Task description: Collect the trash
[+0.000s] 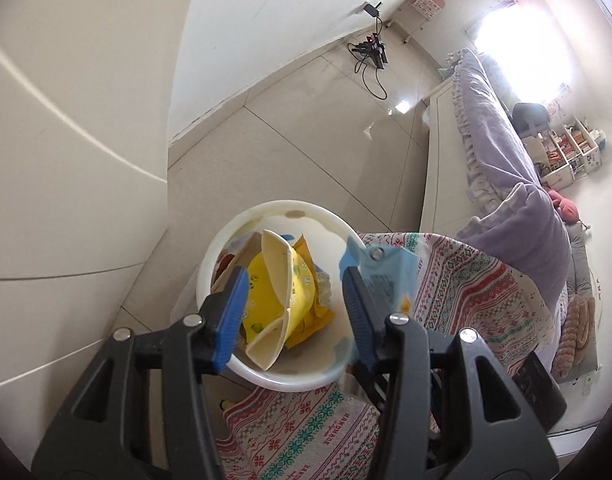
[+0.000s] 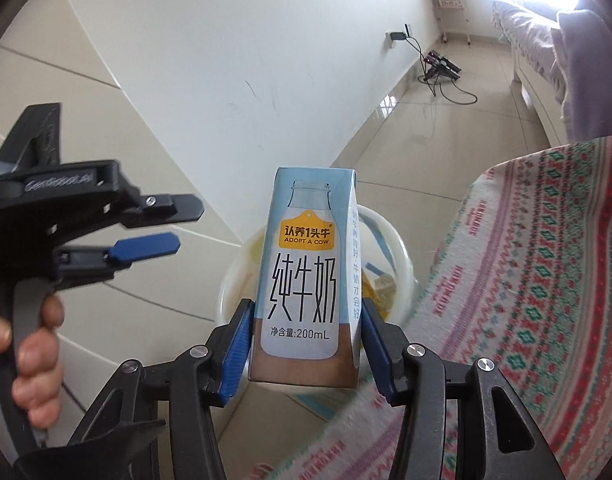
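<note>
A pale-blue milk carton (image 2: pixel 306 280) stands upright between the pads of the right gripper (image 2: pixel 306 320), which clamp its lower sides, directly above a white bin (image 1: pixel 282 376) on the tiled floor (image 1: pixel 306 120). Inside the bin lie a crushed yellow paper cup (image 1: pixel 282 292) and wrappers. The left gripper (image 1: pixel 294 312) hovers over it, jaws parted and empty. A patterned cloth (image 2: pixel 525 280) crowds the bin's right side; a white wall (image 2: pixel 226 80) rises behind.

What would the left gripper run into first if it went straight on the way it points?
Probably the crushed yellow paper cup lying on top of the trash in the white bin. The open left gripper points down into the bin's mouth with nothing between its jaws; depth is hard to judge.
</note>
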